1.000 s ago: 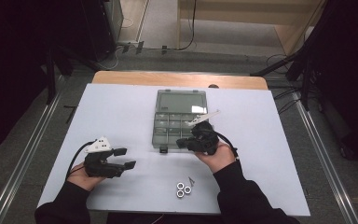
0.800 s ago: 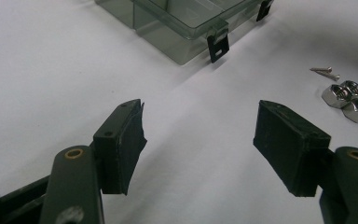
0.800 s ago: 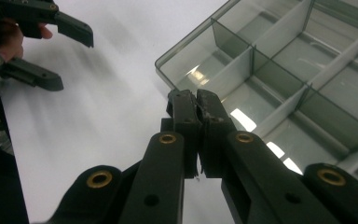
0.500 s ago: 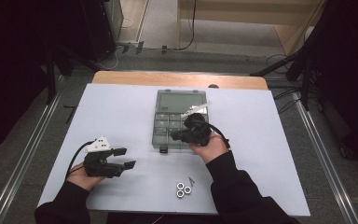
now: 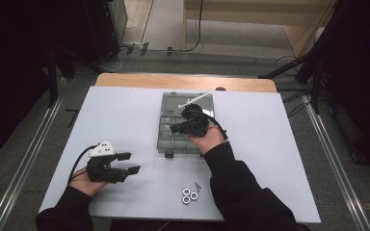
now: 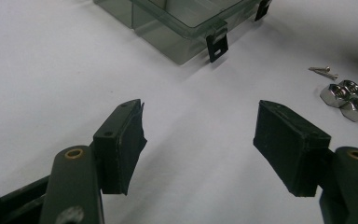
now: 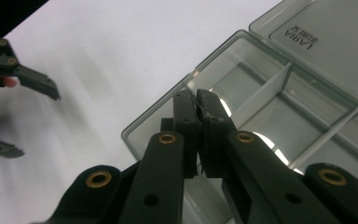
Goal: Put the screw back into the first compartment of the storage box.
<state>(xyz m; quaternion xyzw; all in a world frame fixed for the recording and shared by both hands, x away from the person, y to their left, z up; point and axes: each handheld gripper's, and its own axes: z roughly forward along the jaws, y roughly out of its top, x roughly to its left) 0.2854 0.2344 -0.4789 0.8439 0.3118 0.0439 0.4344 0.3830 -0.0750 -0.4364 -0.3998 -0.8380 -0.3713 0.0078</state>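
A clear plastic compartment box lies open in the middle of the white table, its lid folded back on the far side. My right gripper hovers over the box's compartments. In the right gripper view its jaws are shut above a corner compartment of the box, and I see nothing between the pads. My left gripper rests at the front left of the table, open and with nothing in it. In the left gripper view its jaws stand wide apart over bare table, short of the box.
Three metal nuts and small screws lie near the table's front edge, also visible as nuts and screws to the right of the left gripper. A black latch hangs on the box's near wall.
My right gripper has moved away from the person and a little left, from the box's near right edge to over its compartments. The left gripper has stayed still.
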